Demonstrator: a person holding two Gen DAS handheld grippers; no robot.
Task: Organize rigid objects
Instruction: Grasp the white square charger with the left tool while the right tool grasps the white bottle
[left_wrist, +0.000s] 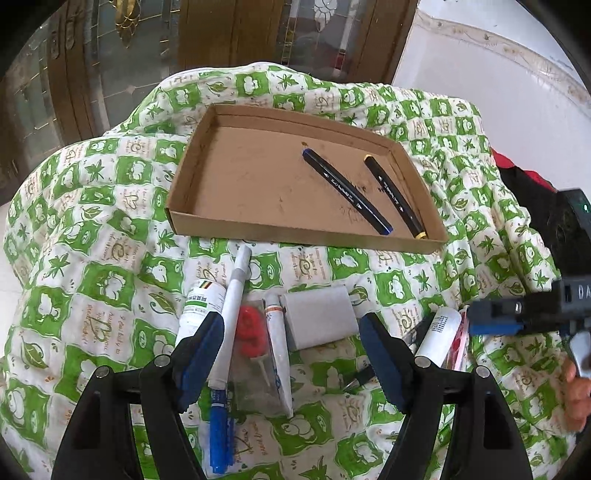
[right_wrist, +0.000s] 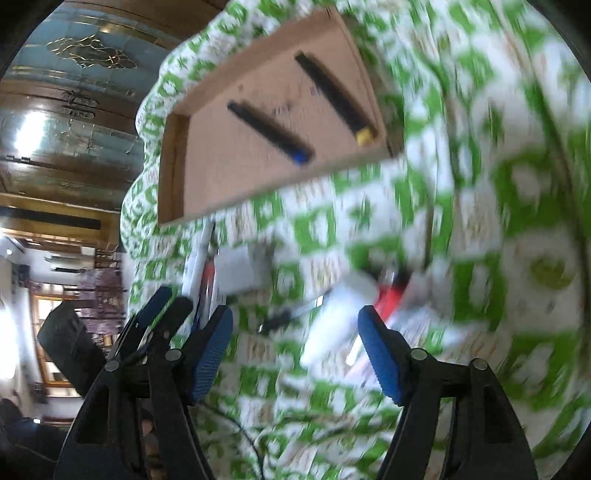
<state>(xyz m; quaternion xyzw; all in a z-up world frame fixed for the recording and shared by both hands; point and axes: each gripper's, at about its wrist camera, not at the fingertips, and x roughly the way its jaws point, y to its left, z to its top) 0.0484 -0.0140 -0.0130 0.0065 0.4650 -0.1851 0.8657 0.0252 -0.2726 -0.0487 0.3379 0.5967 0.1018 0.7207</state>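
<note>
Pens and tubes lie in a loose heap on the green quilt (left_wrist: 92, 229), right under the left gripper (left_wrist: 291, 343), whose jaws stand spread and empty over a white marker (left_wrist: 231, 314) running lengthwise away from them. The right gripper (right_wrist: 295, 347), also spread and empty, hangs over a white tube (right_wrist: 340, 317). Beyond, the cardboard tray (left_wrist: 192, 221) holds two black pens (left_wrist: 345, 190).

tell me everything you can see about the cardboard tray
The shallow brown cardboard tray is rectangular, open-topped, with low folded walls and a scuffed, pen-marked floor. It lies flat on the green and white patterned cloth, beyond the loose clutter. Inside, toward its right side, lie two black marker pens, one blue-capped, one yellow-capped. Neither claw touches it.
</note>
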